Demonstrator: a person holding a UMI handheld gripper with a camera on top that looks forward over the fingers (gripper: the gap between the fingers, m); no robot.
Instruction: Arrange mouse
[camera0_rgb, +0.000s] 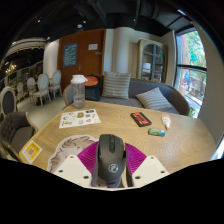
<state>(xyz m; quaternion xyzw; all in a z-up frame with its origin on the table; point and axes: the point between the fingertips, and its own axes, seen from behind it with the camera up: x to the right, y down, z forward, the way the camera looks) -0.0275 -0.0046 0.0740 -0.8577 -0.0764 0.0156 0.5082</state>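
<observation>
A dark grey computer mouse (110, 160) with a scroll wheel and a small round logo sits between my two fingers, its front pointing away from me. My gripper (111, 168) is shut on the mouse; the magenta pads (88, 158) press on both its sides. The mouse is held over the near edge of a round wooden table (120, 138). The rear of the mouse and my fingertips are hidden below it.
On the table are a clear bottle (78, 92), an open leaflet (80, 118), a dark red item (140, 119), a green item (157, 131), a small white object (166, 121) and a yellow card (31, 152). A sofa (140, 95) stands beyond.
</observation>
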